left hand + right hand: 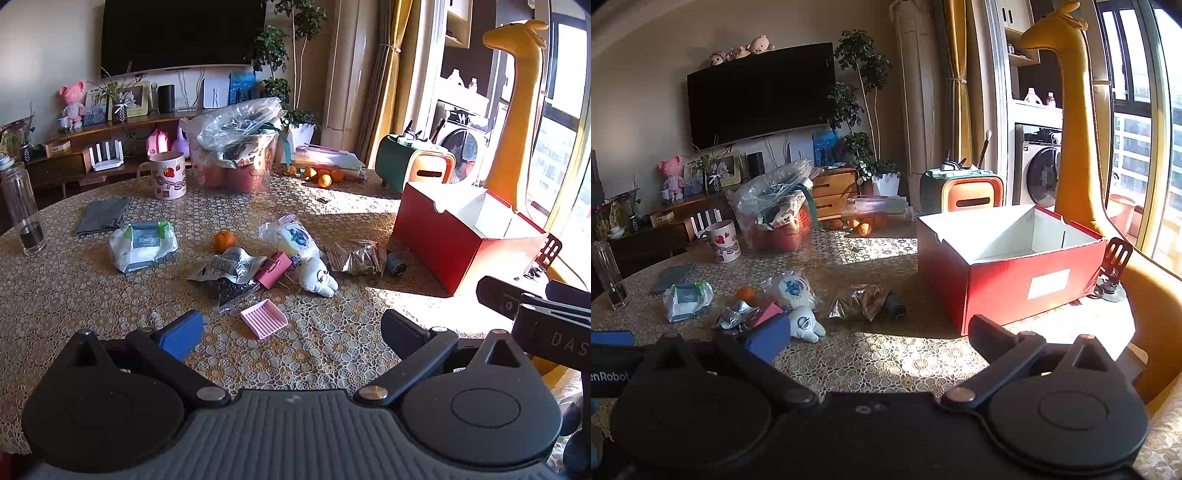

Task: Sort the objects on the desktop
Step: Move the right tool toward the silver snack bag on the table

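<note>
Near the left tongs [291,328], pink comb [263,318] lies diagonally.

A red box [1030,280] with a white interior and white label stands on a tablecloth [332,354] patterned in gold-and-cream lace circles. Scattered across it: an orange tangerine [223,240], a pink ridged soap dish [263,318], a white plush toy [314,271] with blue markings, a white-and-green wipes pack [143,246] and a folded grey cloth [103,216]. A white mug [168,175] carries red strawberries and pink lettering; a yellow giraffe [1071,110] towers behind.
</note>
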Demonstrator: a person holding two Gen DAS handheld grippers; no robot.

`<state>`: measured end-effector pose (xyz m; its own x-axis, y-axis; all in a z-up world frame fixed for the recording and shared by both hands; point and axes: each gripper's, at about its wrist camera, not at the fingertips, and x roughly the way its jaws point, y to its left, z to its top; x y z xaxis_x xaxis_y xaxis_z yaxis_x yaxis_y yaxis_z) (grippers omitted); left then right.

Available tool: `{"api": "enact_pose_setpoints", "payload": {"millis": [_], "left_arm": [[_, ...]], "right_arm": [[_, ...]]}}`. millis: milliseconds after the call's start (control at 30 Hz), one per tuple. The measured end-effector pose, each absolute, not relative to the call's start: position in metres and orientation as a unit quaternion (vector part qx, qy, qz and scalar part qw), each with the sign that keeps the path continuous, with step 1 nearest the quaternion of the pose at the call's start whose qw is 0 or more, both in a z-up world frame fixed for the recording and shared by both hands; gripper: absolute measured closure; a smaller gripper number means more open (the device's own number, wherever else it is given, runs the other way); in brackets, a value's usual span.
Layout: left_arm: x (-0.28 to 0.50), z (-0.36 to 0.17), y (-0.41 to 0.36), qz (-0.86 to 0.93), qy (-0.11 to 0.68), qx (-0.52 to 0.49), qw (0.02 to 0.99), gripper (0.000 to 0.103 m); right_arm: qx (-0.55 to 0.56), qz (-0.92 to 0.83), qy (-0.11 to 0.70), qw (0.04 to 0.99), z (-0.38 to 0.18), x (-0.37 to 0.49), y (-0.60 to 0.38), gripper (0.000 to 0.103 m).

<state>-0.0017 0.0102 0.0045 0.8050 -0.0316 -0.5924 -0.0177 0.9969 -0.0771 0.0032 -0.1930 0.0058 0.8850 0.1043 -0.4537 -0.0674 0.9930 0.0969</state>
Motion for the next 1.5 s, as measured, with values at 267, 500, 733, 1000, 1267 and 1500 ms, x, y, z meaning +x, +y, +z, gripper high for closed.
{"api": "enact_pose_setpoints", "payload": {"millis": [267,500,733,1000,1267,1500], "left_arm": [[0.005,0.002,0.017,0.012,0.302,-0.029,0.953,0.0],[0.02,-0.007,0.021,0.013,0.295,-0.011,0.955,0.0],[0.045,-0.028,0.025,0.004,0.302,0.008,0.953,0.0],[0.07,-0.062,0.028,0.005,0.326,0.023,0.945,0.001],[0.093,-0.084,0.024,-0.005,0.342,0.036,0.939,0.001],[0.107,-0.098,0.018,-0.018,0.352,0.047,0.935,0.002]], "right_arm": [[0.034,0.051,0.234,0.97,0.005,0.014,-0.19,0.0],[0.022,0.094,0.217,0.971,0.006,0.03,-0.19,0.0],[0.032,0.108,0.24,0.964,-0.008,0.062,-0.191,0.0],[-0.004,0.133,0.255,0.958,-0.028,0.101,-0.179,0.001],[-0.024,0.141,0.276,0.951,-0.048,0.145,-0.171,0.007],[-0.038,0.141,0.287,0.947,-0.066,0.18,-0.165,0.011]]}}
